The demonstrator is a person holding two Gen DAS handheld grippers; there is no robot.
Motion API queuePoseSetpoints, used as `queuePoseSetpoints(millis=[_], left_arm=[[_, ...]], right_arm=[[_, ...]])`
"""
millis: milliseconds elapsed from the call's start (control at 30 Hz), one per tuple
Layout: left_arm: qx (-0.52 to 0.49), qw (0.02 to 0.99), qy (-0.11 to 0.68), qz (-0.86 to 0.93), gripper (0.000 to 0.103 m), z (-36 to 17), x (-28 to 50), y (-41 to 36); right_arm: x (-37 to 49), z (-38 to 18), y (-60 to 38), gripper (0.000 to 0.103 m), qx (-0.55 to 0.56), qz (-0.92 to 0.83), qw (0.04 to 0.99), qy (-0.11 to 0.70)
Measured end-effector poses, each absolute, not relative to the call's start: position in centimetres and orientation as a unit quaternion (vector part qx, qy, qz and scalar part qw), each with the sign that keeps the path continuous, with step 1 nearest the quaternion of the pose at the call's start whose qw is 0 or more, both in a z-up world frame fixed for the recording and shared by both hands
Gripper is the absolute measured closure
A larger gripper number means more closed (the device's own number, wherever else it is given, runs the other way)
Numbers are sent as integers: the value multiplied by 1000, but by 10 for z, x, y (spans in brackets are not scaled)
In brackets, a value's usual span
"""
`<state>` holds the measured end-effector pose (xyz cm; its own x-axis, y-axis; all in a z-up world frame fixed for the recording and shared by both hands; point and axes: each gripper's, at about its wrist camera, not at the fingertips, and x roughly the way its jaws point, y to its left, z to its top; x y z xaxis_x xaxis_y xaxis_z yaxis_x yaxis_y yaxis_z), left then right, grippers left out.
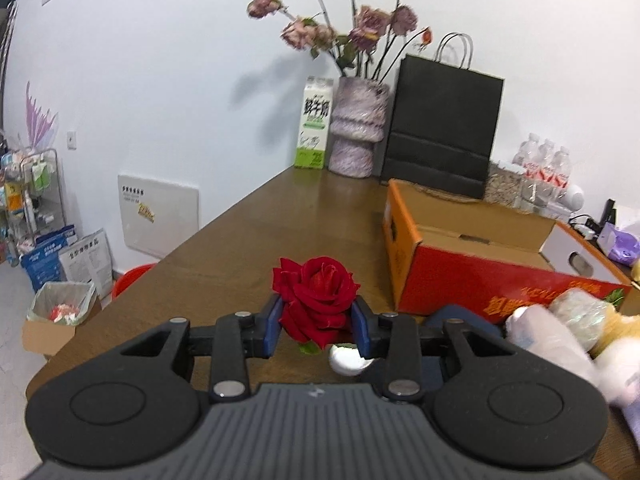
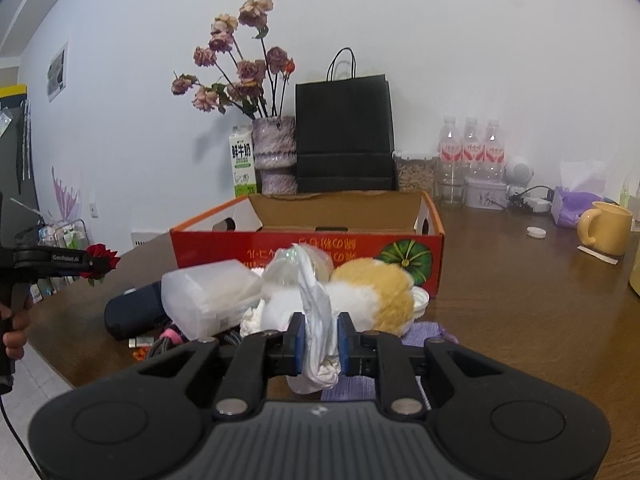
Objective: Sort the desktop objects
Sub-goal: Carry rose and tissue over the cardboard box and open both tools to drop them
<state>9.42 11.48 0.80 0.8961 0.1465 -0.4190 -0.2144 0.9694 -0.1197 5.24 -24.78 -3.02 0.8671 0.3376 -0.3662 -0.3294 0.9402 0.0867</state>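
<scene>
**Supporting surface: wooden table**

You have a brown wooden table (image 2: 520, 320). Resting on it: an open red cardboard box (image 2: 308, 240), a black paper bag (image 2: 344, 136), a milk carton (image 1: 314, 124), a vase (image 1: 358, 128), a yellow mug (image 2: 606, 228), and water bottles (image 2: 470, 148).

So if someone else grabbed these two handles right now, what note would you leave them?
Left gripper: shut on the red rose, held above the table.
Right gripper: shut on a white plastic bag, at the pile.
Pile beside the open red box: plush toy, clear plastic case, dark pouch.
Done: nothing visibly sorted; the box interior is mostly hidden.
Left: place the rose and bag, then sort the pile.
</scene>
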Motion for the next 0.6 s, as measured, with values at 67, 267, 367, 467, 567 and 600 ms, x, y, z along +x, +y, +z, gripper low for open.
queuePoseSetpoints(millis=[67, 267, 367, 467, 567, 600], left_arm=[[-79, 973, 202, 86, 67, 14, 94, 109], [-68, 978, 187, 60, 67, 31, 103, 87], [-63, 981, 180, 45, 67, 39, 112, 74], [-59, 983, 173, 32, 67, 47, 126, 60], [-65, 984, 167, 18, 67, 56, 145, 46], [-71, 984, 163, 12, 67, 58, 151, 41]], right_arm=[[54, -24, -249, 88, 9, 173, 968, 182], [74, -1, -250, 88, 15, 177, 972, 156], [91, 13, -247, 88, 15, 179, 973, 143], [112, 29, -243, 88, 18, 185, 974, 128], [138, 42, -238, 88, 24, 191, 974, 121], [148, 45, -235, 88, 24, 193, 973, 122]])
